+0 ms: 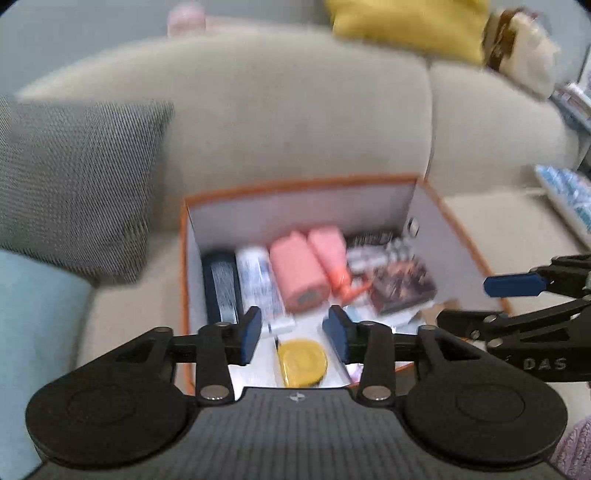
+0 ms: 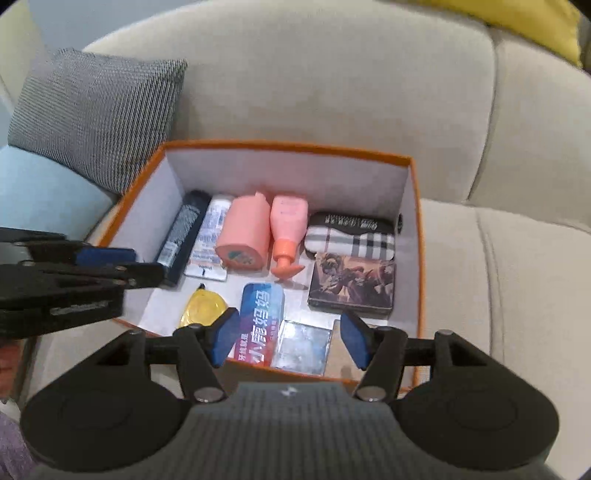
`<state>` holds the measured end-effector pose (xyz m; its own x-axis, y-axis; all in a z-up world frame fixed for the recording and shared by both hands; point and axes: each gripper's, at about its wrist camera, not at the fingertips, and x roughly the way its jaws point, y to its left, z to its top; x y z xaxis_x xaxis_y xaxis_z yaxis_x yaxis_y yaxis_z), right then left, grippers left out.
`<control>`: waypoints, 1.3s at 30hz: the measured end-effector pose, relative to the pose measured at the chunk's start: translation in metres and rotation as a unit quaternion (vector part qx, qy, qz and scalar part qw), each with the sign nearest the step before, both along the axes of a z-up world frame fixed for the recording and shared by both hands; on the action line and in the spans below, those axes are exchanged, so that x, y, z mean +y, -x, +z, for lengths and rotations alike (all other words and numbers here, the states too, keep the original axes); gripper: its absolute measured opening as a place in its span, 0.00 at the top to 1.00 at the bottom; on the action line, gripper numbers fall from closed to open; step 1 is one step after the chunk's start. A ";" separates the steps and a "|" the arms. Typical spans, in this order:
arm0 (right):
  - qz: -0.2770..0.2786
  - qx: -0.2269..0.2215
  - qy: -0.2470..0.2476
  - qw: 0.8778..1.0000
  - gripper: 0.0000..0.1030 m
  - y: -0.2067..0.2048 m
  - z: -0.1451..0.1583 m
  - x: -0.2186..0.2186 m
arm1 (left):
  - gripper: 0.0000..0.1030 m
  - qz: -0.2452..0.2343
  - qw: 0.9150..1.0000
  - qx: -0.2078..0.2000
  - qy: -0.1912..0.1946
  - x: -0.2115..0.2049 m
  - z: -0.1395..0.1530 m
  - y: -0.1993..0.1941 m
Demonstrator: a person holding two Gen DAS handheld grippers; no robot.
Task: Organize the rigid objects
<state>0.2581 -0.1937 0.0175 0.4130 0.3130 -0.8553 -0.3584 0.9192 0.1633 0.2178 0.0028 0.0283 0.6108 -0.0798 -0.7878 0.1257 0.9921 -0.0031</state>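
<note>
An orange-rimmed box (image 2: 416, 206) with grey walls sits on a beige sofa; it also shows in the left wrist view (image 1: 295, 184). Inside lie a dark tube (image 2: 181, 236), a white tube (image 2: 210, 236), a pink canister (image 2: 243, 236), a pink bottle (image 2: 288, 229), a plaid pouch (image 2: 351, 236), a picture tin (image 2: 351, 288), a blue box (image 2: 260, 321), a clear case (image 2: 303, 347) and a yellow disc (image 2: 203, 310). My left gripper (image 1: 295, 334) is open and empty over the box's near edge. My right gripper (image 2: 290, 339) is open and empty over the near edge too.
A grey patterned cushion (image 2: 96, 110) and a light blue cushion (image 2: 44, 188) lie left of the box. A yellow cushion (image 1: 410, 26) rests on the sofa back. Bare sofa seat (image 2: 498, 277) lies right of the box. A patterned item (image 1: 565, 195) sits at the far right.
</note>
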 end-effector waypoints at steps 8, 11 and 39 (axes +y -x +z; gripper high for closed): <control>-0.048 -0.098 -0.045 0.993 0.24 0.061 0.045 -0.021 | 0.24 0.007 0.988 -0.152 -0.025 -0.008 0.056 0.076; -0.064 -0.133 -0.073 0.986 0.16 0.092 0.056 -0.028 | 0.10 0.028 0.981 -0.189 -0.030 -0.006 0.063 0.104; -0.118 -0.237 -0.058 0.963 0.07 0.228 0.048 -0.021 | 0.09 0.102 0.986 -0.133 -0.003 -0.005 0.012 0.201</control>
